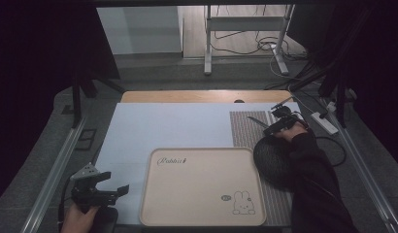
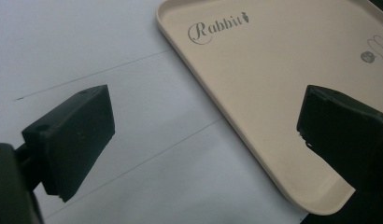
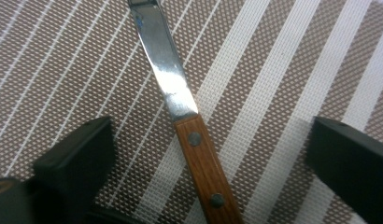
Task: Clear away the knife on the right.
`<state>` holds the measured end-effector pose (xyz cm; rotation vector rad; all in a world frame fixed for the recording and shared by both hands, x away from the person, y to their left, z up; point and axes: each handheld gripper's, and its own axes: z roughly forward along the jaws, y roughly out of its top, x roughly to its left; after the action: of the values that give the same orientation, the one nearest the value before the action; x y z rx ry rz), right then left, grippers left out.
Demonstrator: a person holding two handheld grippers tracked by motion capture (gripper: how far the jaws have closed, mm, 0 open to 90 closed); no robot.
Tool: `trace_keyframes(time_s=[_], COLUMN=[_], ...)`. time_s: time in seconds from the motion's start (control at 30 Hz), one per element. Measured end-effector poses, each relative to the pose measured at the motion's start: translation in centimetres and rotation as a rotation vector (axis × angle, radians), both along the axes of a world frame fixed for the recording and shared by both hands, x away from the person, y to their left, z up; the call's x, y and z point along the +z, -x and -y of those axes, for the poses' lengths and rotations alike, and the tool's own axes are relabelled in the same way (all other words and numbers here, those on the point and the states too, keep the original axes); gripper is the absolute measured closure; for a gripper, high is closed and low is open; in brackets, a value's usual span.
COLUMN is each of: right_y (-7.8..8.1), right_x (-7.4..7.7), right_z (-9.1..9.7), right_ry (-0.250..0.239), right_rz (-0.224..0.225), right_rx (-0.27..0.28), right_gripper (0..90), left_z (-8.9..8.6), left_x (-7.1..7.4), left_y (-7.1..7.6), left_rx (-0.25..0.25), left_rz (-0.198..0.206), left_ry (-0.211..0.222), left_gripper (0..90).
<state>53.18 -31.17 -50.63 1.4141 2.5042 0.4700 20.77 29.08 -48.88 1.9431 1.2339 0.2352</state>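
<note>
the right claw (image 3: pixel 208 163) stands wide open over a knife (image 3: pixel 189 116) that lies flat on a striped mat (image 3: pixel 292 70), its wooden handle between the jaws, untouched. a dark round mat (image 1: pixel 272 162) lies just behind the claw. the left claw (image 2: pixel 203 149) gapes empty above pale blue table cover (image 2: pixel 87 51), with a cream tray (image 2: pixel 283 74) under its right jaw. beyond the table are grey floor, cables (image 1: pixel 265 46) and a metal stand (image 1: pixel 245 24).
</note>
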Motion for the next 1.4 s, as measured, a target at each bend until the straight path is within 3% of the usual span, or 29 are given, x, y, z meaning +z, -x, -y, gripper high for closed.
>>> trace_keyframes(time_s=[0.13, 0.37, 0.47, 0.67, 0.8, 1.1, 1.4], right_y=[0.1, 0.3, 0.3, 0.1, 0.0, 0.4, 1.4], right_x=[0.5, 1.3, 1.3, 1.4, 1.3, 2.2, 3.7], right_z=[0.8, 2.4, 2.6, 2.7, 3.5, 5.6, 6.9], right_ry=[-0.011, -0.035, -0.039, -0.041, -0.087, -0.076, -0.111], right_rz=[0.014, 0.035, 0.034, 0.022, 0.016, 0.055, 0.091], right_rx=[0.014, 0.068, 0.087, 0.1, 0.088, 0.057, 0.029], right_gripper=[19.1, 70.6, 76.3, 77.0, 77.1, 77.2, 77.1], left_z=[0.0, 0.0, 0.0, 0.0, 0.0, 0.1, 0.1], left_x=[0.0, 0.0, 0.0, 0.0, 0.0, 0.0, 0.0], left_y=[0.0, 0.0, 0.0, 0.0, 0.0, 0.0, 0.0], left_rx=[0.0, 0.001, 0.001, 0.0, 0.0, 0.0, -0.002], left_rz=[0.0, -0.001, -0.001, 0.0, 0.0, 0.0, -0.001], left_ry=[-0.001, -0.001, -0.001, -0.001, -0.001, -0.003, -0.005], left_gripper=[4.3, 4.3, 4.3, 4.3, 4.3, 4.4, 4.3])
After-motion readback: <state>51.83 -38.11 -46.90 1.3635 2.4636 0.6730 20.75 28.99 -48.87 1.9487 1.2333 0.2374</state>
